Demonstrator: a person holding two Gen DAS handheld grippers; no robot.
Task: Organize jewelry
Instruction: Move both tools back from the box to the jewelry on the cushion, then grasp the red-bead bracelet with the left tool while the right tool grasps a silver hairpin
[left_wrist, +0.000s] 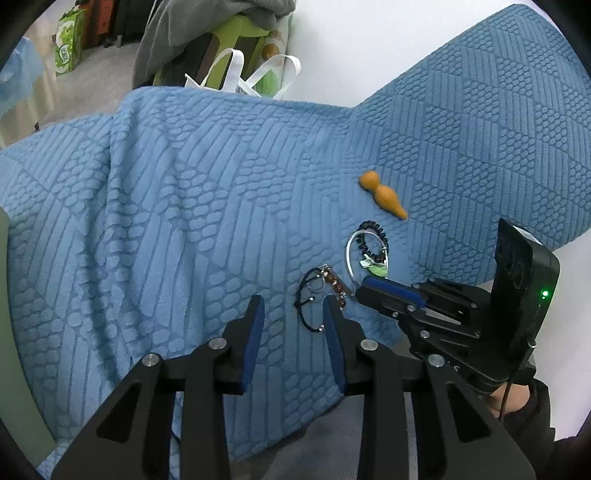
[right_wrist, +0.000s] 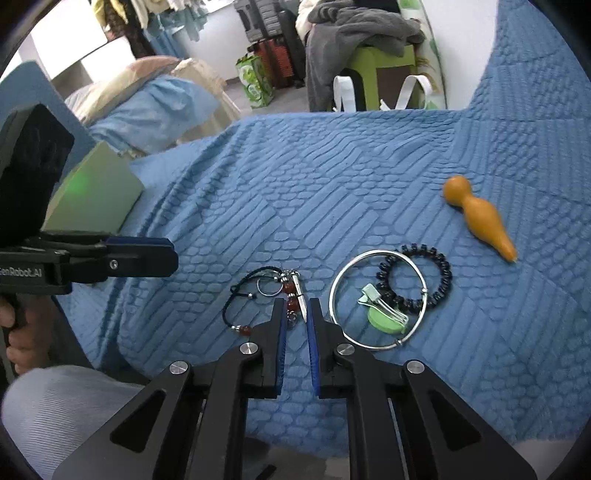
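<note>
While the right gripper (right_wrist: 296, 312) seems nearly clenched on the corded bracelet (right_wrist: 266, 295), its loop may snag the released left gripper (left_wrist: 291, 308).

silver bangle (right_wrist: 377, 300): 1 | black bead bracelet (right_wrist: 424, 275): 1 | black cord bracelet (right_wrist: 240, 299): 1 | orange gourd (right_wrist: 478, 216): 1 | green clip (right_wrist: 384, 314): 1 | blue blanket (right_wrist: 332, 184): 1 | grippers: 2

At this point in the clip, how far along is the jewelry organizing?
Barely started. Nothing looks sorted: the silver bangle, black bead bracelet, green clip, cord bracelet and orange gourd all lie loose on the blue blanket. The right hand-held gripper is narrowing around a silver pendant; the left hand-held gripper is open, holding nothing.
</note>
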